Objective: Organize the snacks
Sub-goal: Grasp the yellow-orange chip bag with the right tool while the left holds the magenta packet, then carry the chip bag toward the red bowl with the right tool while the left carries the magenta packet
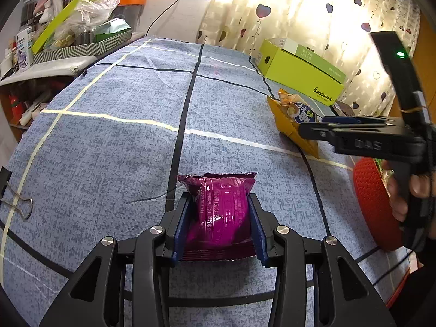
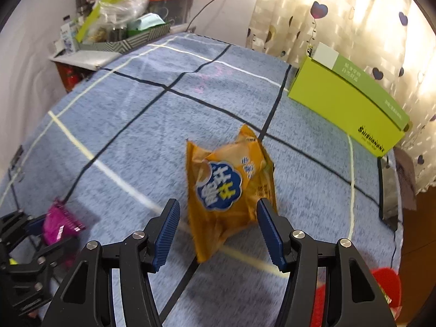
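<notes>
My table [image 1: 109, 136], under a blue mottled cloth marked off by black and pale tape lines, fills both wrist views. A heart-print curtain [image 1: 313, 13] hangs behind its far right edge. At that far right corner lies a lime-green carton [image 2: 346, 106], on its side, dark lettering on the near face. Off the far left corner a shelf carries a zigzag-patterned tray [image 1: 81, 46] crowded with bags and jars. A red basket [image 1: 373, 204] sits at the near right edge of the table, partly cut off in both views.

Orange snack bag [image 2: 229, 190], blue cloud logo: it lies crumpled on the cloth near the middle, where a black line and a pale line cross. My right gripper [image 2: 218, 234] stands over it with its jaws apart; the bag's lower part sits between the blue pads, neither pad pressing it as far as I can see. The frame is motion-blurred here.

Magenta snack packet [image 1: 220, 212]: flat on the cloth, just right of the long black line, between the fingers of my left gripper [image 1: 219, 226]. Both blue pads lie right against its sides; whether they press or only touch I cannot tell.

A binder clip [image 1: 16, 201] holds the cloth at the left edge
</notes>
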`<act>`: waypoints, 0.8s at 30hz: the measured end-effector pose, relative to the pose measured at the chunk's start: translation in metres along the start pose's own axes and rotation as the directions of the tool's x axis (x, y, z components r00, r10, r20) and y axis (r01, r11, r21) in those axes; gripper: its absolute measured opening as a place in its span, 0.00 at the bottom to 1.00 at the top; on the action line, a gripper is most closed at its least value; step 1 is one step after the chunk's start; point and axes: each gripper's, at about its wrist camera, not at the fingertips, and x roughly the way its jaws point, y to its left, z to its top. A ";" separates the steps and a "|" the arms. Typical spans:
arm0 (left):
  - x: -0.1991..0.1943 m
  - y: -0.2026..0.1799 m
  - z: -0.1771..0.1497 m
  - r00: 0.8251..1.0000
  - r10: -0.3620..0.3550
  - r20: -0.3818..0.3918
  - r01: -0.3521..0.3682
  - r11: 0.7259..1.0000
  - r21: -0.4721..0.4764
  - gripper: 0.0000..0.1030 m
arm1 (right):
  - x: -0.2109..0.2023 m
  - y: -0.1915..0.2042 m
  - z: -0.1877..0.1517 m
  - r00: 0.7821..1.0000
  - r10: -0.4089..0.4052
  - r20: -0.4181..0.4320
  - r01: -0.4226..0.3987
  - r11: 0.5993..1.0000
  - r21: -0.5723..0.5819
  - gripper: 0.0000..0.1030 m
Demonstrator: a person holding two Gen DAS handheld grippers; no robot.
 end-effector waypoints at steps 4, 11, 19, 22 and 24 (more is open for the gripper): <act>0.000 0.001 0.000 1.000 -0.007 0.000 0.007 1.000 -0.005 0.41 | 0.013 0.002 0.006 0.999 -0.038 -0.016 0.037 0.999 -0.031 0.57; 0.000 0.003 0.001 1.000 -0.011 0.001 0.011 1.000 -0.009 0.41 | 0.030 0.010 0.011 0.996 -0.080 -0.041 0.077 0.995 -0.068 0.55; 0.000 0.003 0.000 1.000 -0.012 0.001 0.012 1.000 -0.010 0.41 | 0.016 0.005 0.001 0.998 -0.055 -0.038 0.054 0.998 -0.019 0.41; 0.000 0.003 0.000 1.000 -0.012 0.001 0.012 1.000 -0.010 0.41 | 0.002 0.008 -0.009 0.999 -0.023 -0.034 0.023 1.000 -0.008 0.41; 0.000 0.003 0.000 1.000 -0.009 0.001 0.009 1.000 -0.008 0.41 | -0.008 0.011 -0.016 1.000 -0.006 -0.026 0.006 1.000 -0.011 0.41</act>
